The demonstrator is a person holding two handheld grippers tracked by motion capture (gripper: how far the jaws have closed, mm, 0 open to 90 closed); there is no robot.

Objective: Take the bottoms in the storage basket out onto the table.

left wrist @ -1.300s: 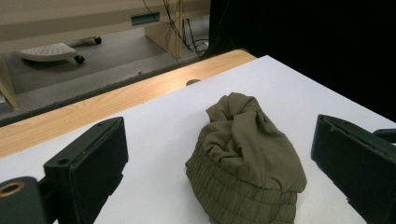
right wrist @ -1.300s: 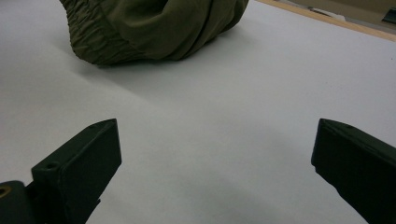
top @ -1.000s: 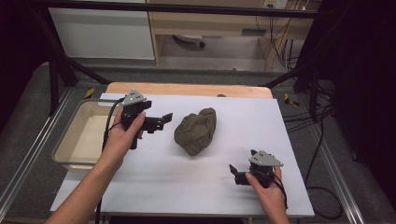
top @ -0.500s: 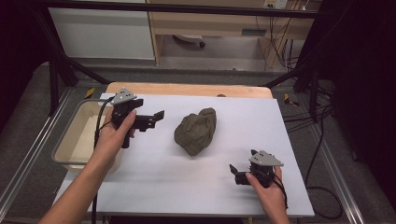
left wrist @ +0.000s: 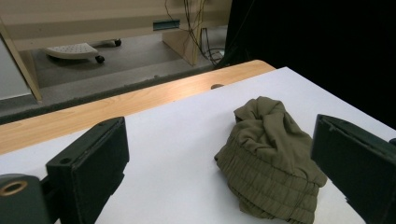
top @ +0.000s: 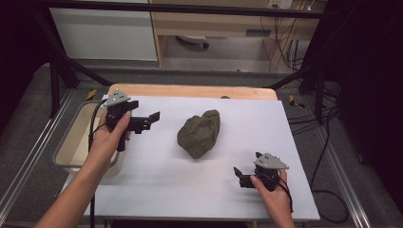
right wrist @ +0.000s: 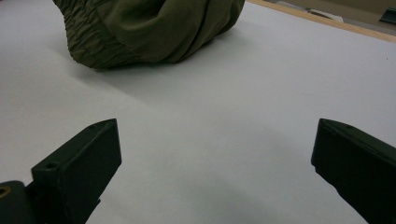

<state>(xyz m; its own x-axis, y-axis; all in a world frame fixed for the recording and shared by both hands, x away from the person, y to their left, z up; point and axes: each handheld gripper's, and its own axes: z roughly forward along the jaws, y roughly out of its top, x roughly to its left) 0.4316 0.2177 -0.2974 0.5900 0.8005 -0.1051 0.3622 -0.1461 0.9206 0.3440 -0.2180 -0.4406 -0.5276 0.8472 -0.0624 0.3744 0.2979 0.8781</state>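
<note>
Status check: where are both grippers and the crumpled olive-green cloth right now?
Left gripper open, raised left of the crumpled olive-green cloth. Right gripper open, low near the table's front edge. Cloth untouched on the white table. Nothing between.

You have the bunched cloth (top: 199,133) lying on the table (top: 157,180) near its middle, your left gripper (top: 154,118) to its left beside the bin (top: 71,152) off the table's left edge, and your right gripper (top: 242,176) nearer you, to its right.
</note>
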